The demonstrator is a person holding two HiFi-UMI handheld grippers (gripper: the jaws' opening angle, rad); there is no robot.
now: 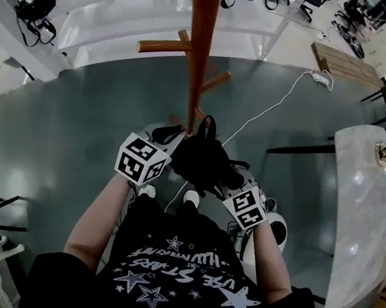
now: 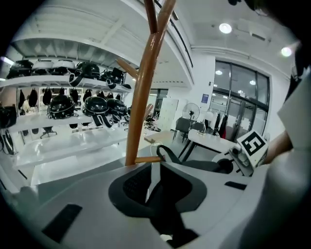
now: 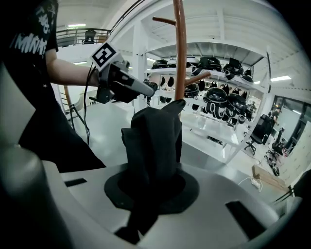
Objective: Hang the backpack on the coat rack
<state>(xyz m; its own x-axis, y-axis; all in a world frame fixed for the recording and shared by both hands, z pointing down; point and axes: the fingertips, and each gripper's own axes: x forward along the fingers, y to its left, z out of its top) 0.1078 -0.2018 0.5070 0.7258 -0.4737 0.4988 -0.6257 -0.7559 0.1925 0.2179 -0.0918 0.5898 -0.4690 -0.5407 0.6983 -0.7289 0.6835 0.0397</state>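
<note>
Left tool: jaws opening, nothing pinched. The strap loops just past its tips, beside a low peg of the coat rack. Right tool: clamped on bunched backpack fabric, bag between both tools, against the pole. Grey-green floor below. Marble counter well right of the right tool. Helmet shelves beyond the left tool.

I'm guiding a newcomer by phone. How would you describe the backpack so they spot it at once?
Find the tall orange-brown wooden coat rack on the grey floor. Close beside its pole, just in front of the person, is the black backpack. It is the only soft dark bundle there, with a strap loop on top.
</note>
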